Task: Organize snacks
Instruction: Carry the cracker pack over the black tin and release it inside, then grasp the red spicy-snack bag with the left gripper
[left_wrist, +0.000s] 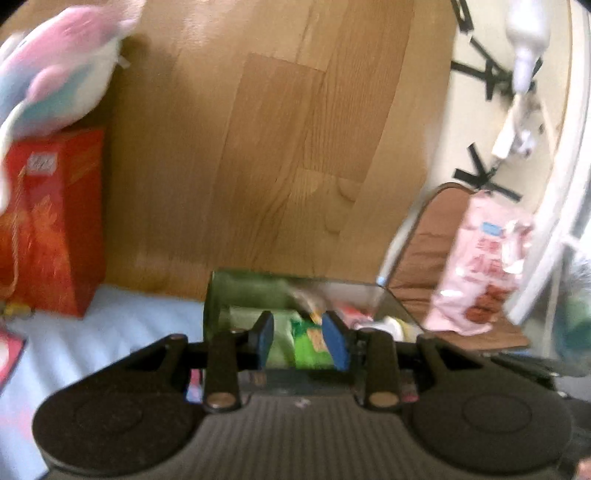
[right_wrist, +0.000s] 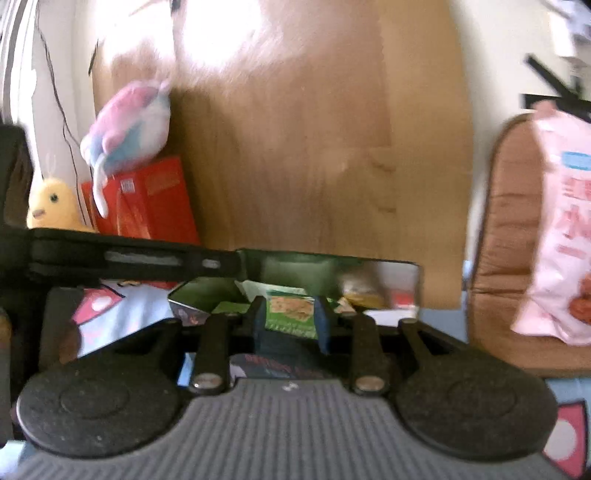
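Observation:
A clear box (left_wrist: 391, 299) with several snack packets in it stands on the bed against the wooden headboard. My left gripper (left_wrist: 299, 341) points into it from the near left. Green packets (left_wrist: 312, 343) show in the narrow gap between its blue pads; blur hides whether the pads press on them. In the right wrist view the same box (right_wrist: 415, 284) lies just ahead. My right gripper (right_wrist: 290, 325) is shut on an upright green cracker packet (right_wrist: 290, 312) at the box's near rim. The left gripper's black body (right_wrist: 129, 254) reaches to the box's left end.
A red carton (left_wrist: 55, 221) with a pink and blue plush toy (left_wrist: 55, 74) on it stands to the left. A yellow plush (right_wrist: 51, 206) sits beside them. A large pink snack bag (right_wrist: 565, 229) leans on a brown cushion (right_wrist: 509, 221) to the right. The wooden headboard (left_wrist: 277, 147) rises behind.

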